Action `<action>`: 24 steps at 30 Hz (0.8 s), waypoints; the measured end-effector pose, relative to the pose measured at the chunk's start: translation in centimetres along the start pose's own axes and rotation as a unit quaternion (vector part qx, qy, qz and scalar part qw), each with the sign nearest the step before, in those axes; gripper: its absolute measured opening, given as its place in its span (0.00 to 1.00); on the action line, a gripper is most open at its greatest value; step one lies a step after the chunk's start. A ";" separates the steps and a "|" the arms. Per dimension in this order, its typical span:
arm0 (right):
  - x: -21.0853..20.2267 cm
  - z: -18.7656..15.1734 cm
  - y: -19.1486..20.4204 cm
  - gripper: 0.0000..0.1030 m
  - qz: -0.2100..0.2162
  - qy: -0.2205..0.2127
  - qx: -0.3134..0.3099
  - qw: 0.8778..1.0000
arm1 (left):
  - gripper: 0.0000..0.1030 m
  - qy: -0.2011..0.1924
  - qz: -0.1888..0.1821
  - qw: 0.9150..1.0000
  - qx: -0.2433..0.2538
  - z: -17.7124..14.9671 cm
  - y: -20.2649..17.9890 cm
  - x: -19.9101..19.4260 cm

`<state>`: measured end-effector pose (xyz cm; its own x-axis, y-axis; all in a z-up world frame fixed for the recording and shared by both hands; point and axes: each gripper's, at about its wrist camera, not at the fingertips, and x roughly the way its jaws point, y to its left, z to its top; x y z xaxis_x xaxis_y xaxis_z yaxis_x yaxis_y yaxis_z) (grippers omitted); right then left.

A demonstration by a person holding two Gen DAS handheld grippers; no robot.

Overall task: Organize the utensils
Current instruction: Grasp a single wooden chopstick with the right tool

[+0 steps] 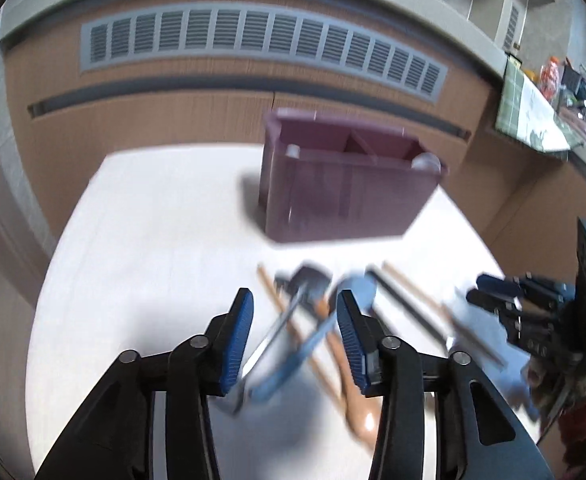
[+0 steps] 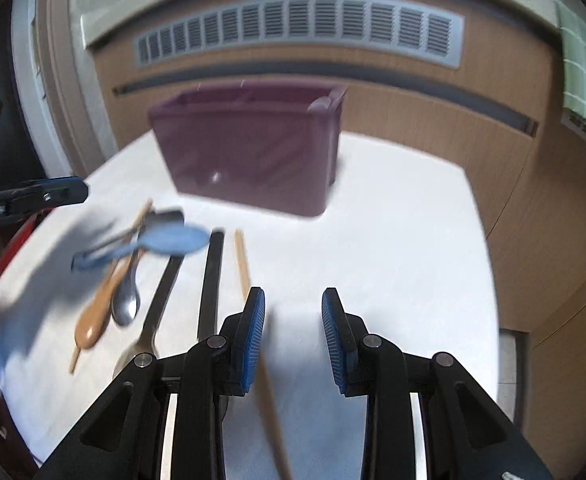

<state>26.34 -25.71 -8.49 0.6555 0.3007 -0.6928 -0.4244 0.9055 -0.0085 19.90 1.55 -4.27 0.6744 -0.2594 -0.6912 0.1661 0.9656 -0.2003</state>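
several blurred utensils (image 2: 141, 264), purple caddy (image 2: 253, 148) contents unclear

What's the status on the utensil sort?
Left gripper open above the utensil pile. Right gripper open, empty. Purple caddy upright beyond the utensils. Nothing blocking.

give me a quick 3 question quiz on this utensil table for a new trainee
1. True or false: the purple caddy lies tipped over on the white table.
2. Which utensil lies on top of the pile to the left in the right wrist view? A) blue spoon B) black chopstick C) wooden spoon
3. Is anything clamped between the pads of the left gripper or the right gripper?

Key
1. False: it stands upright, beyond the utensils.
2. A
3. No: both are open above the utensils, gripping nothing.
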 end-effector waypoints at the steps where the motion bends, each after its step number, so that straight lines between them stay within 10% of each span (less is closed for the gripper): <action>1: 0.2 -0.1 0.3 0.27 0.005 0.004 -0.003 1.000 | 0.35 0.003 0.004 1.000 -0.001 -0.7 0.1 -0.1; 19: 5.1 1.9 1.5 0.24 0.037 0.067 -0.003 0.997 | 0.24 0.029 0.001 1.000 -0.011 -4.9 1.4 -0.5; 24: 4.5 1.6 1.3 0.05 0.024 0.068 -0.009 0.997 | 0.24 0.035 -0.005 0.999 -0.003 -4.9 0.6 -0.1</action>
<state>29.75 -22.73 -10.42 0.5444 0.2994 -0.7836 -0.4646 0.8854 0.0155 16.37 2.05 -7.76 0.6204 -0.2710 -0.7360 0.1680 0.9625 -0.2128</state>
